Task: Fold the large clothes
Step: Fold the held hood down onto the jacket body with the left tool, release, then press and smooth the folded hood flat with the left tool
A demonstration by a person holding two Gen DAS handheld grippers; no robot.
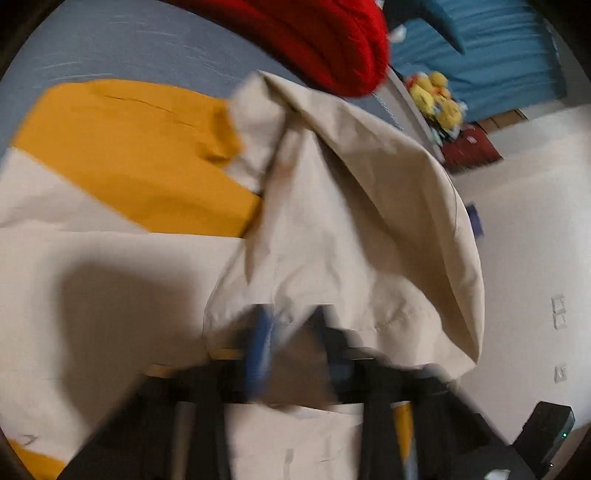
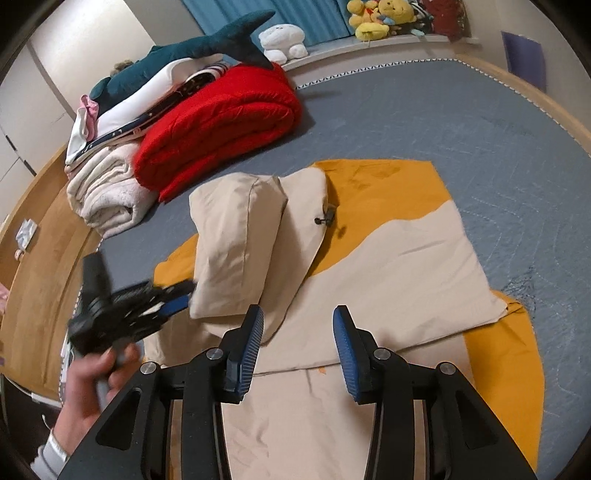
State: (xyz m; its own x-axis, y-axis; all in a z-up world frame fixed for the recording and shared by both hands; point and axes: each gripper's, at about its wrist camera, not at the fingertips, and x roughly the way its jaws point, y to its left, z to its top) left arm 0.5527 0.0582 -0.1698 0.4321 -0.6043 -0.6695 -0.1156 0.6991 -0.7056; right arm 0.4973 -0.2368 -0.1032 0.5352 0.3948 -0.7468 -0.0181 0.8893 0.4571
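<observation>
A beige and mustard-yellow jacket lies partly folded on the grey bed; it also shows in the left wrist view. Its beige hood is lifted and folded over the body. My left gripper is shut on the hood's edge, which drapes over its blurred fingers. My right gripper is open and empty, just above the jacket's lower beige part.
A folded red blanket, a white blanket and a plush shark are piled at the bed's far left. Plush toys sit on the ledge behind. The wooden bed frame runs along the left.
</observation>
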